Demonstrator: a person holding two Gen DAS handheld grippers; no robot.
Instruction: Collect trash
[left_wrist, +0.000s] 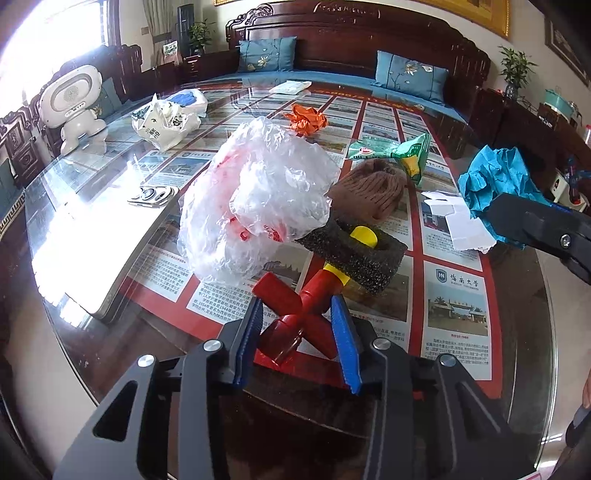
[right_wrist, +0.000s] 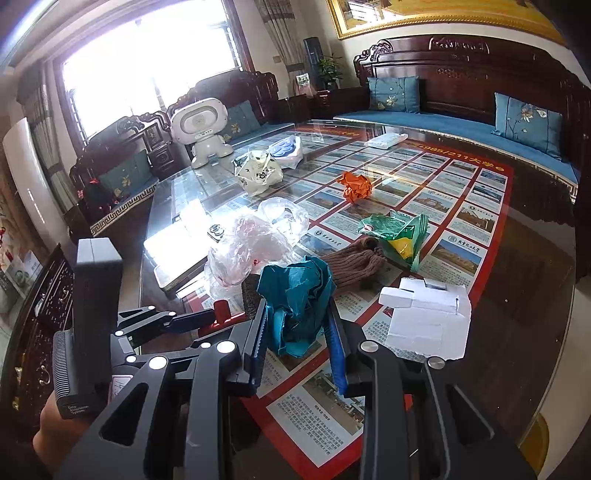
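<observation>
Glass-topped table (left_wrist: 110, 266) strewn with litter, both tongs loaded.

Left gripper (left_wrist: 297, 332) pinches a red plastic toy (left_wrist: 295, 317) (rigid, slick, take it at the cross). Right gripper (right_wrist: 297, 332) squeezes crumpled teal paper (right_wrist: 295, 295): featherlight, springy. Just ahead, a clear plastic bag (left_wrist: 255, 192) looks slippery, so bunch it mid-fold.

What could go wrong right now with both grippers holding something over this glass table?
The left gripper clamps the red tongs, which pinch black foam; the clear bag beside it may slide off. The right gripper holds crumpled blue paper, which may tear or slip.
</observation>
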